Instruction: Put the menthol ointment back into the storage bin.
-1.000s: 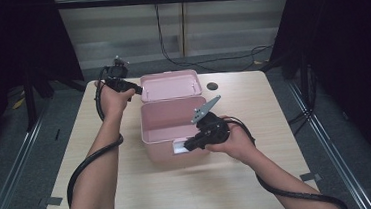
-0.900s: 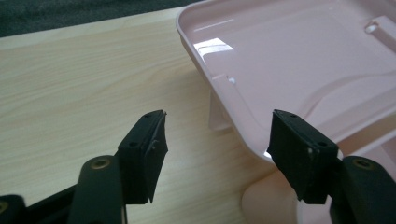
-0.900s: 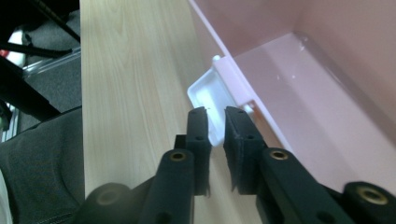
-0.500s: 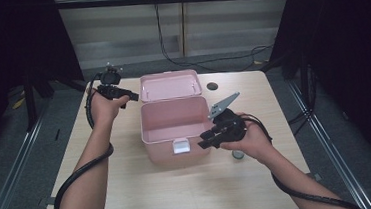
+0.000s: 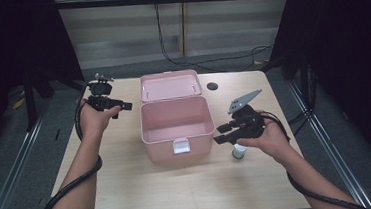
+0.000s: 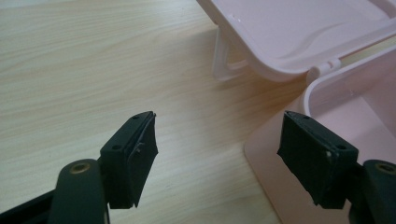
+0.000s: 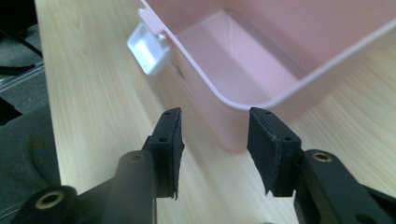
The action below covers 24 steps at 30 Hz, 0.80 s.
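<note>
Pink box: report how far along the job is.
Done: the pink box stands open, its lid laid back, inside bare. In hand: nothing; the left gripper and right gripper flank it, jaws just opening, empty. Left, likely: the small white bottle under the right hand remains outside the box.

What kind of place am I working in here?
Probably a lab recording station, not a home: a bare light wooden table holding an open pink plastic box, black curtains on both sides, and cables on the floor.

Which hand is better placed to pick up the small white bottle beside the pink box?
Right. The right gripper hovers open just above the bottle; the left gripper is across the box.
</note>
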Motion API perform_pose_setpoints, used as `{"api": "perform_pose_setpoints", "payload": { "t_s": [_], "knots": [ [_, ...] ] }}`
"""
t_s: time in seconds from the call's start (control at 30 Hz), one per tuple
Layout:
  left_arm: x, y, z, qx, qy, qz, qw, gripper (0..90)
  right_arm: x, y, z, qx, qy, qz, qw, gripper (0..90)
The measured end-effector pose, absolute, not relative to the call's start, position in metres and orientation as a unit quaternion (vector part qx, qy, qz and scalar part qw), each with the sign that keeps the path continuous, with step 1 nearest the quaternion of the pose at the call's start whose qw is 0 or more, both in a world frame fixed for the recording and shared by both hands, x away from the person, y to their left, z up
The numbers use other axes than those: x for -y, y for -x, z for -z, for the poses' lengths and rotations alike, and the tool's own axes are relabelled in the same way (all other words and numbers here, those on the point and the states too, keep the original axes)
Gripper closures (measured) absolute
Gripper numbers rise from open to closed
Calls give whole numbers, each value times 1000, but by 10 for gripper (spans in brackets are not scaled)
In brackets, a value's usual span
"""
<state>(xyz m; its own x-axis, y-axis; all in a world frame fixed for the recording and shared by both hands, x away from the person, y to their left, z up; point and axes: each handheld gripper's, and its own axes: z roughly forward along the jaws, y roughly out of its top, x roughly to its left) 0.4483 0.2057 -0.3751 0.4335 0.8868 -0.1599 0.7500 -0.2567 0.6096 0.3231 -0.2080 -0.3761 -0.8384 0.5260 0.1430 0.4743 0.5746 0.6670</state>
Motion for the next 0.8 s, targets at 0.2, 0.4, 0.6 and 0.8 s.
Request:
{"api": "perform_pose_setpoints", "payload": {
  "t_s": [0.2,0.4,0.6,0.8],
  "knots": [
    [-213,-439,386,-521,-783,-105,323,271,221,-325,381,-881,-301,-363,36,527],
    [-218,-427,398,-511,-788,-104,326,261,231,-328,386,-886,-308,-344,40,512],
    [-223,-415,415,-505,-790,-101,333,259,240,-328,392,-888,-317,-330,46,501],
    [-227,-404,435,-506,-788,-97,336,249,246,-329,399,-888,-327,-321,46,485]
  ]
}}
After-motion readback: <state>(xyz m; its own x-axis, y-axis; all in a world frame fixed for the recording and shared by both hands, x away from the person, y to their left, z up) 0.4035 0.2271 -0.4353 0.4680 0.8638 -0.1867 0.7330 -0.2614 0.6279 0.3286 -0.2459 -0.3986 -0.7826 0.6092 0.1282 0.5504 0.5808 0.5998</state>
